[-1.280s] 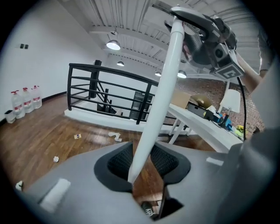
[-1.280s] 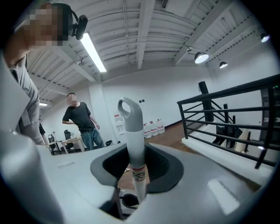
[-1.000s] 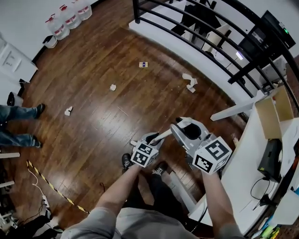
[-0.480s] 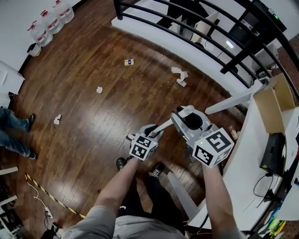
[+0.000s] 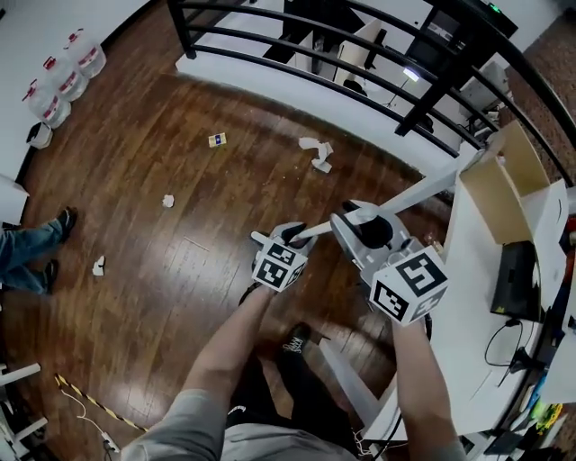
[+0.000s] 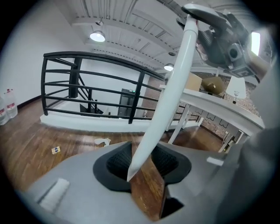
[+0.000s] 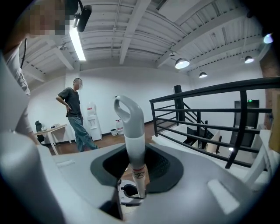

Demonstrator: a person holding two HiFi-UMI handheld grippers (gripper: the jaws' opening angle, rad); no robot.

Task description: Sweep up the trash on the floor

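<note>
On the wood floor [image 5: 198,99] beyond me the trash lies unswept: crumpled paper [image 5: 315,153] far right near the black railing [image 5: 183,27], a small card [image 5: 217,140] left of it, then a paper wad [image 5: 168,201] and another scrap [image 5: 98,266] further left. None of it is gathered, so I judge the sweeping not yet begun. Nearer, my left hand-held gripper [image 5: 290,238] has a white handle [image 6: 165,100] between its jaws, which have just been easing wider yet seem to grip it. My right hand-held gripper [image 5: 357,219] is clamped on a grey-topped handle [image 7: 133,140]. Whether these are one tool I cannot tell; no broom head shows. The white tabletop [image 5: 477,270] stands at my right.
</note>
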